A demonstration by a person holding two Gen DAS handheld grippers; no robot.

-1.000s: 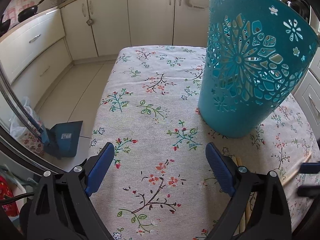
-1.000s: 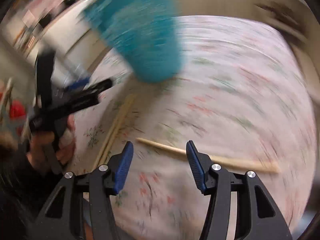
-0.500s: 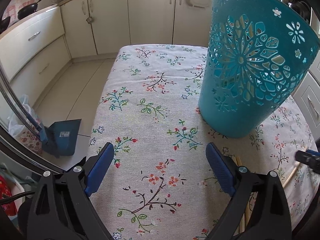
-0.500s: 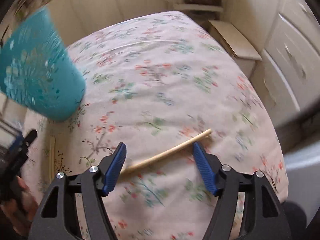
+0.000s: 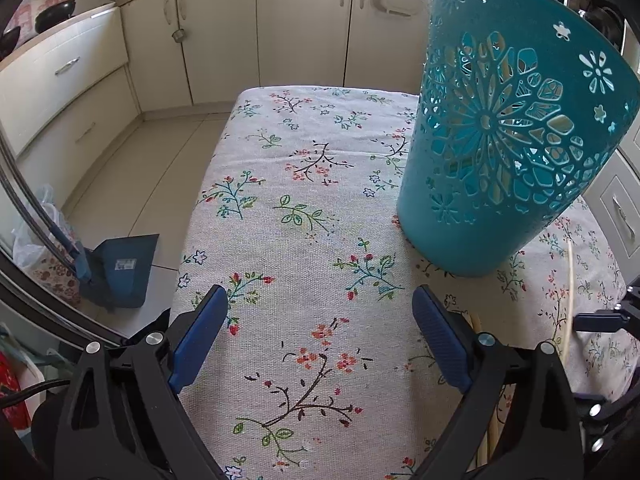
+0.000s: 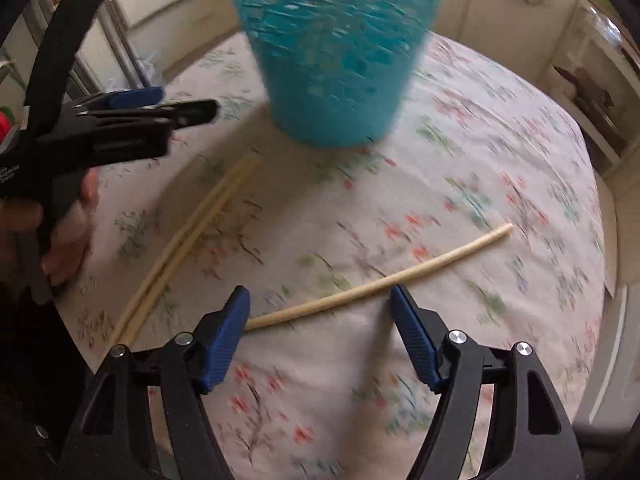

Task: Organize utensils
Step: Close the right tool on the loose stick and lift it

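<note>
Chopsticks: three on the counter (image 6: pixel 500 140); single one (image 6: pixel 380 280) lies across between the right gripper (image 6: pixel 320 332) jaws, untouched; pair (image 6: pixel 192 240) left of them.
Basket (image 5: pixel 504 140): one, beyond both jaws.
Right jaws: just widened, gripping nothing.
Left gripper (image 5: pixel 320 336): jaws wide apart, empty.

Tablecloth (image 5: pixel 304 184) open — basket (image 5: pixel 500 168) blocks right.

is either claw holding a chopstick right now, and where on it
No. The right claw is open over the single chopstick, jaws just widened, pads not touching it. The left claw is open and empty.
</note>
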